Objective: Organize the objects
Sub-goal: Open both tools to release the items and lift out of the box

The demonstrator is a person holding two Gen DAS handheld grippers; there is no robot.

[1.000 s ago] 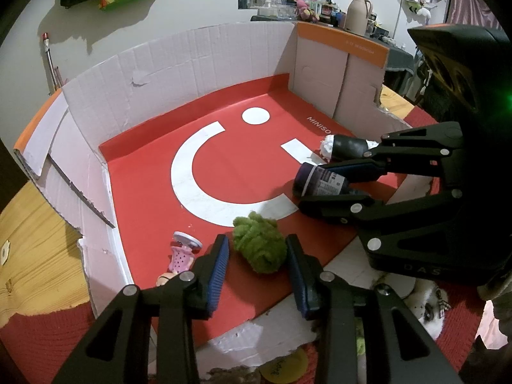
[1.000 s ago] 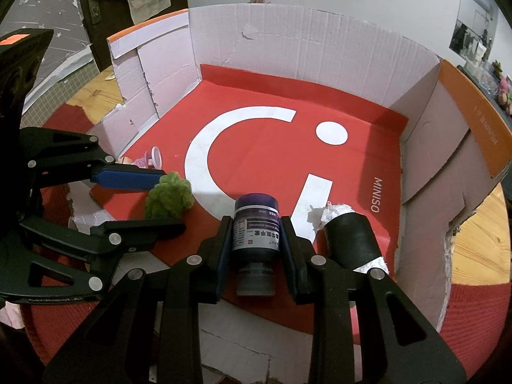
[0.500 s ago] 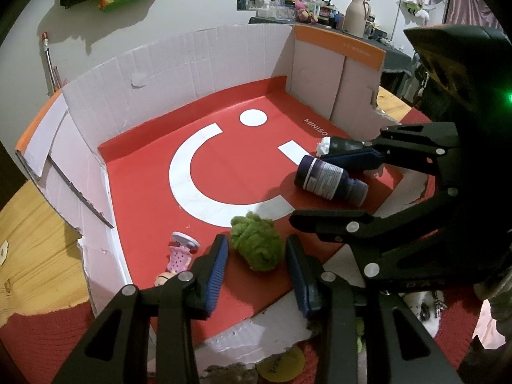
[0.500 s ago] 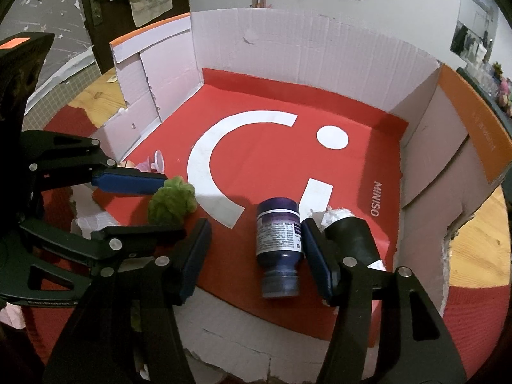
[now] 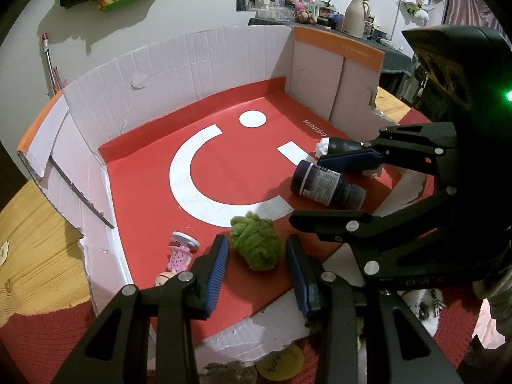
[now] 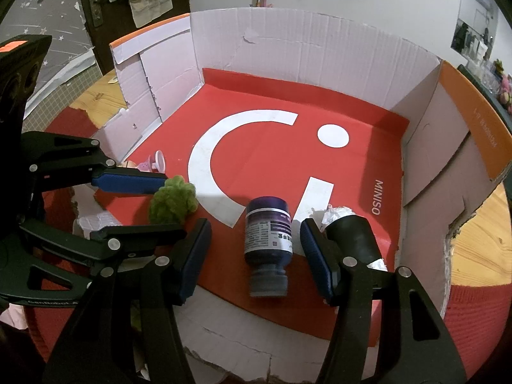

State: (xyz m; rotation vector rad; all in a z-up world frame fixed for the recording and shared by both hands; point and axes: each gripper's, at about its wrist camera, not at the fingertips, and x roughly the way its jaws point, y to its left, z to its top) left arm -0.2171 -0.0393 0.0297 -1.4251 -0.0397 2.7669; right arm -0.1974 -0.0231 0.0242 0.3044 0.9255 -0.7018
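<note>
A cardboard box (image 5: 192,73) (image 6: 304,48) with a red floor lies open toward me. A dark purple bottle (image 6: 268,233) (image 5: 323,185) lies on its side on the floor between the spread fingers of my right gripper (image 6: 254,227) (image 5: 306,191), which is open and clear of it. A fuzzy green ball (image 5: 256,246) (image 6: 172,200) rests on the floor between the blue pads of my left gripper (image 5: 256,243) (image 6: 172,204), with narrow gaps on both sides. A black cylinder stuffed with white paper (image 6: 352,236) (image 5: 339,145) lies just right of the bottle.
A small pink toy shoe (image 5: 180,252) (image 6: 153,163) lies by the box's left wall. The box sits on a red mat (image 6: 473,320) over a wooden table (image 5: 35,224). A yellow disc (image 5: 281,358) lies outside the front edge. Cluttered shelves stand behind.
My right gripper's jaws spread and let go of the purple bottle, which now lies on the red floor. The left gripper and the green ball have stayed put.
</note>
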